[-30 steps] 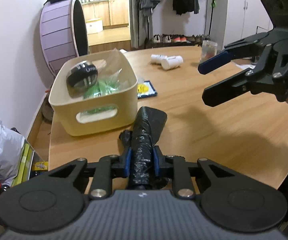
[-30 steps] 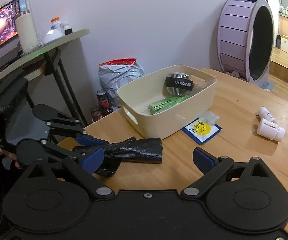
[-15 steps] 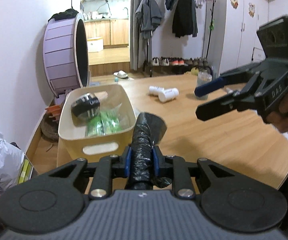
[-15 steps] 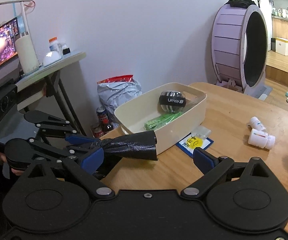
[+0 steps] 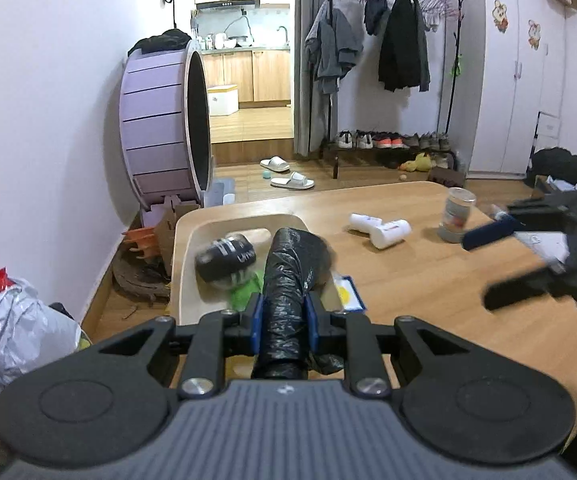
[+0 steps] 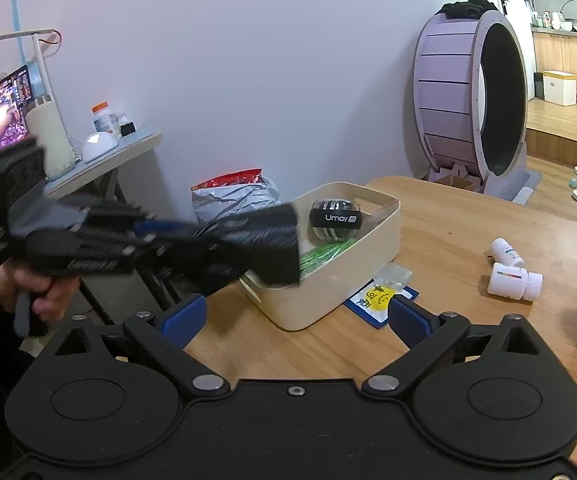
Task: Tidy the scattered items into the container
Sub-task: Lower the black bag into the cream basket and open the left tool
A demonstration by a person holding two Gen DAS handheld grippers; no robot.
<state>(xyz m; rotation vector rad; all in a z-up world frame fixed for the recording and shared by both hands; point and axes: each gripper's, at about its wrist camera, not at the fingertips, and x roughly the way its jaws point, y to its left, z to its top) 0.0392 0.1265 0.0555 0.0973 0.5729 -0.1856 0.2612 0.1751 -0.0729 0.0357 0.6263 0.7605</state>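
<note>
1. Wood-grain table (image 5: 428, 280) spread widest, lying beneath and ahead of both claws, with items yet to be tidied scattered on it.
2. Cream container (image 6: 328, 300) sat next in size; a second before it had stood ahead of the left claw (image 5: 282, 320), and now its open top lay directly under that claw's tips, in front of and to the left of the right claw (image 6: 294, 316).
3. Black bag roll (image 5: 288, 280), the item in hand, was clenched between the left claw's blue pads; it had been resting low on the table a second earlier and was now raised, its far end poking out over the container's interior. Judged from that, the carry was nearly done and letting go was the step left.
4. Black gyro ball (image 6: 335, 220) and the green packets (image 6: 324, 254) lay inside the container already, just beyond the roll's far end.
5. Glass jar (image 5: 456, 216) stood well ahead and right of the left claw.
6. Two white bottles (image 6: 512, 268) lay on their sides to the right of the right claw, apart from the container, likely next to collect.
7. Yellow smiley card (image 6: 376, 298) rested just beside the container's wall, right in front of the right claw, which gaped wide and carried nothing.
</note>
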